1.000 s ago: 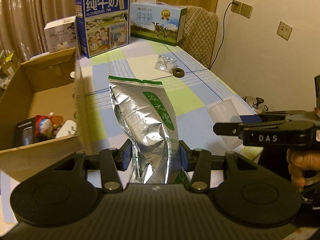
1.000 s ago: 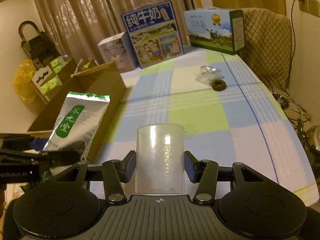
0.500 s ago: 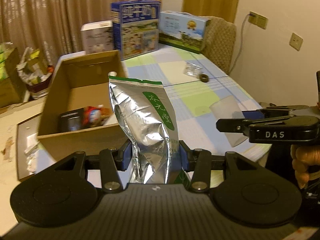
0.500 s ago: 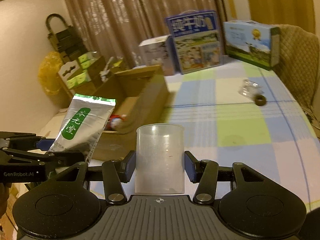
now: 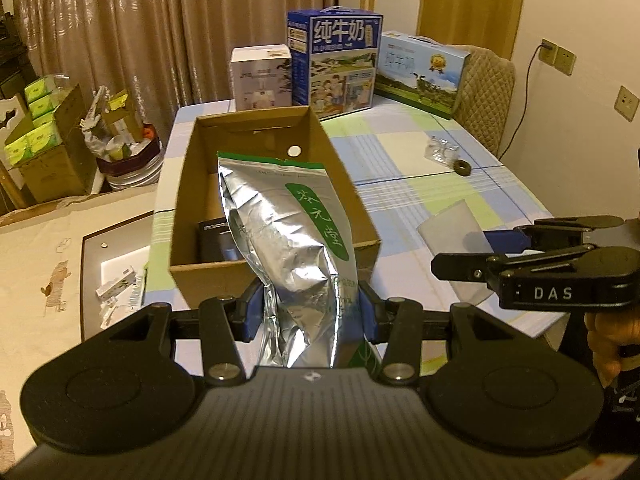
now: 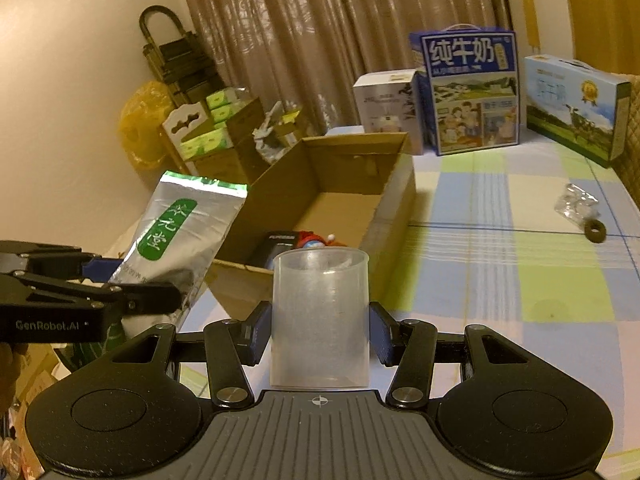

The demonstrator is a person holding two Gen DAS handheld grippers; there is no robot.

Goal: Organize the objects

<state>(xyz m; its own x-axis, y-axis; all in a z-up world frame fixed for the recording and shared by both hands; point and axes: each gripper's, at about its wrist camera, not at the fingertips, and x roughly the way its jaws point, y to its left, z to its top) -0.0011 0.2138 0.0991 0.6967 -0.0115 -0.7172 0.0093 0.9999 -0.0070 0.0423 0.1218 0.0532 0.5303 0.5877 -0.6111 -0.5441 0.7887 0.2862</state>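
left tool (image 5: 310, 316) clamped on pouch (image 5: 286, 248) low end, held before box (image 5: 188, 184) | foil soft, crinkly, I'd keep low grip | right tool (image 6: 318, 334) clamped on cup (image 6: 320, 316) above worktop (image 6: 500, 264) | cup light, thin, squeeze gently

Brown curtains (image 5: 140, 28) hang behind the checked-cloth table (image 5: 460, 184), a quilted chair (image 5: 486, 92) stands at its far right corner, and white wall (image 5: 580, 8) with sockets (image 5: 558, 54) beyond.

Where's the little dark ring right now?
In the right wrist view the dark ring lies on the checked tablecloth at far right, just below a crumpled clear wrapper.
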